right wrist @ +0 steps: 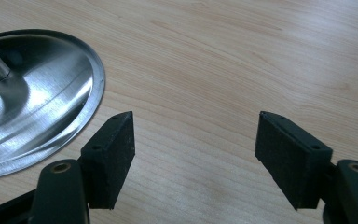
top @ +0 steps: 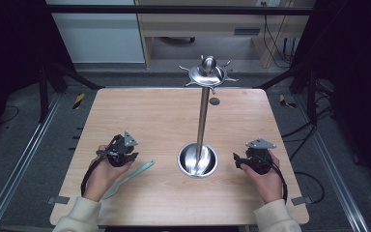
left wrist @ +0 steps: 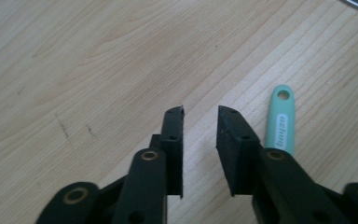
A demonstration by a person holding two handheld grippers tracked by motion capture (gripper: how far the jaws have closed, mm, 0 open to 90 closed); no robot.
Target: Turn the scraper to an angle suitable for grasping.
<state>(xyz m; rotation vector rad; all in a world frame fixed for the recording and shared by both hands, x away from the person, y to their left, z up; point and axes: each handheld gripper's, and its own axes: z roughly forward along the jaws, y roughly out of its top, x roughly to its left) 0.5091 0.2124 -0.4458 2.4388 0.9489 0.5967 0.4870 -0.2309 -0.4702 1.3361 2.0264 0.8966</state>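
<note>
A mint-green utensil (top: 134,175) lies flat on the wooden table (top: 149,111), its handle end with a hanging hole (left wrist: 280,123) just right of my left jaws. My left gripper (top: 125,153) (left wrist: 200,114) hovers low over bare wood beside that handle, its jaws a narrow gap apart with nothing between them. A steel rack stands mid-table: round dished base (top: 197,159) (right wrist: 37,107), upright pole (top: 203,116) and a hooked crown (top: 207,72) on top. Just right of the base, my right gripper (top: 244,160) (right wrist: 196,126) is spread wide and empty.
A small grey disc (top: 214,101) lies on the table behind the rack. Black frame bars (top: 174,9) and floor rails (top: 24,154) surround the table. Cables trail on the floor at the right (top: 309,125).
</note>
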